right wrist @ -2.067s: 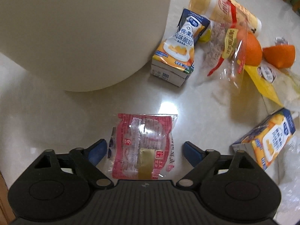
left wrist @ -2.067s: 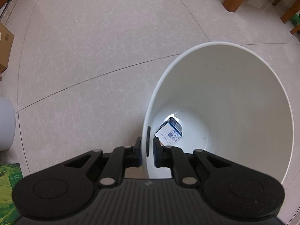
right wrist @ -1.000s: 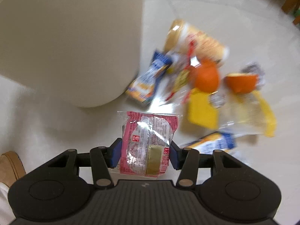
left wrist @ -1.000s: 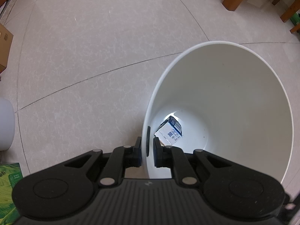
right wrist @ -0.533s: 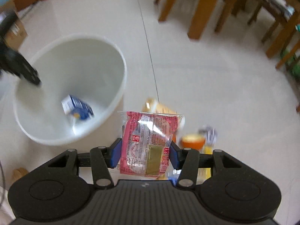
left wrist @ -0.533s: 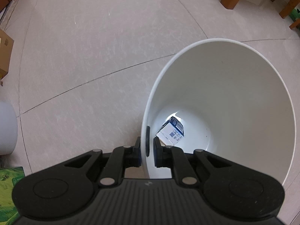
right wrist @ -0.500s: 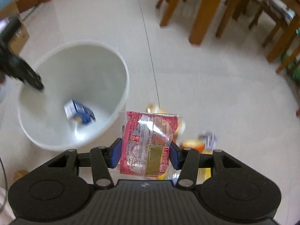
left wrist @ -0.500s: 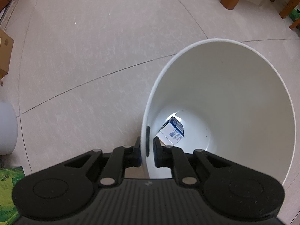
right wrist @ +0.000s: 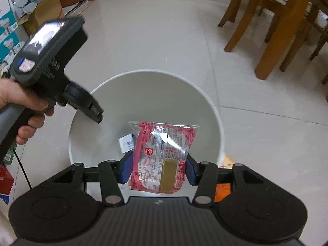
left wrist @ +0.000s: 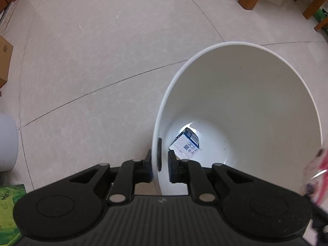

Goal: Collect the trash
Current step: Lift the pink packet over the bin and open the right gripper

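Pink wrapper (right wrist: 164, 155) between right tool (right wrist: 158, 169) pads, jaws opening, above white bin (right wrist: 213, 110); left tool (left wrist: 160, 165) clamps bin rim.

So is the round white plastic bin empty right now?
No, a small blue-and-white carton already lies at the bottom of the white bin.

Your bin (right wrist: 207, 102) mouth is lying open below; only the left claw (right wrist: 99, 119) is crowding its near-left rim.

Pink snack packet (left wrist: 319, 170) blurred, cut off at right edge; carton (right wrist: 127, 141) half hidden behind it.
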`<state>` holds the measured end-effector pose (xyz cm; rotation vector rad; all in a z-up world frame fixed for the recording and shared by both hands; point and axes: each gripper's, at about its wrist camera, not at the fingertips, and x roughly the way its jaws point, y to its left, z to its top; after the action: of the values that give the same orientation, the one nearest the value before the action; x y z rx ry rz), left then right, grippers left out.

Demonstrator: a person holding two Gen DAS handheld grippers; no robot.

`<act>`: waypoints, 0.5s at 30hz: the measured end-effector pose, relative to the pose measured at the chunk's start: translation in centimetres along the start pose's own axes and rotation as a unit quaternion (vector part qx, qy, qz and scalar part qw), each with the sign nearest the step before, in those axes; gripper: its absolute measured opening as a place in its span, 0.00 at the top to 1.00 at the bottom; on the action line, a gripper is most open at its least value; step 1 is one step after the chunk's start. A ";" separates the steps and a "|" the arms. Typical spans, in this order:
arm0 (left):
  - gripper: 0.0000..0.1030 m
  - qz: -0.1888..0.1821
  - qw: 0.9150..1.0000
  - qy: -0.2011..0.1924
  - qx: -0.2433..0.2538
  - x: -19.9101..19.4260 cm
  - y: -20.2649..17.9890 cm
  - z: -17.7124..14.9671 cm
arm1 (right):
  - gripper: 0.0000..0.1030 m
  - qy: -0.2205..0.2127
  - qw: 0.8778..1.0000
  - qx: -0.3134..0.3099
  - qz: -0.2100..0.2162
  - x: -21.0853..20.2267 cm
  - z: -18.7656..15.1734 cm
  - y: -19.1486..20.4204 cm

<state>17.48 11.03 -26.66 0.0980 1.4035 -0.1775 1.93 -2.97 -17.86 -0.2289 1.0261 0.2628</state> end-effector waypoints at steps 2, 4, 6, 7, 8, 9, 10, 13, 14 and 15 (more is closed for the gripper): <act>0.90 -0.001 1.000 0.001 0.000 0.0 0.1 0.1 | 0.35 0.002 1.000 0.007 0.008 0.2 -0.3 -0.1; 0.90 0.000 1.000 0.003 0.000 0.0 0.1 0.1 | 0.29 0.000 1.000 0.008 0.013 0.0 -0.5 -0.1; 0.90 0.000 1.000 0.004 0.002 -0.1 0.0 0.3 | 0.22 -0.009 1.000 0.007 0.004 -0.7 -0.9 -0.5; 0.90 0.001 1.000 0.004 0.002 -0.1 0.0 0.3 | 0.22 -0.014 1.000 0.007 0.000 -0.8 -1.0 -0.6; 0.90 0.001 1.000 0.004 0.002 -0.1 0.0 0.3 | 0.21 -0.018 1.000 0.010 -0.006 -0.9 -1.2 -1.0; 0.90 0.001 1.000 0.003 0.002 -0.1 -0.1 0.4 | 0.19 -0.022 1.000 0.015 -0.014 -1.2 -1.5 -1.6; 0.90 0.002 1.000 0.003 0.004 -0.1 -0.1 0.4 | 0.19 -0.025 0.999 0.022 -0.017 -1.4 -1.8 -2.0; 0.90 0.000 1.000 0.001 0.004 -0.1 -0.2 0.3 | 0.17 -0.030 0.998 0.042 -0.030 -2.2 -2.9 -3.9; 0.90 0.000 1.000 0.000 0.006 0.0 -0.3 0.2 | 0.17 -0.031 0.998 0.048 -0.036 -2.5 -3.3 -4.4; 0.90 0.001 1.000 0.000 0.007 0.1 -0.3 0.1 | 0.17 -0.033 0.997 0.057 -0.043 -2.8 -3.8 -5.1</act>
<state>17.54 10.70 -26.71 0.1110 1.4026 -0.1854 -0.90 -9.23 -17.01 -0.1600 0.9608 0.1333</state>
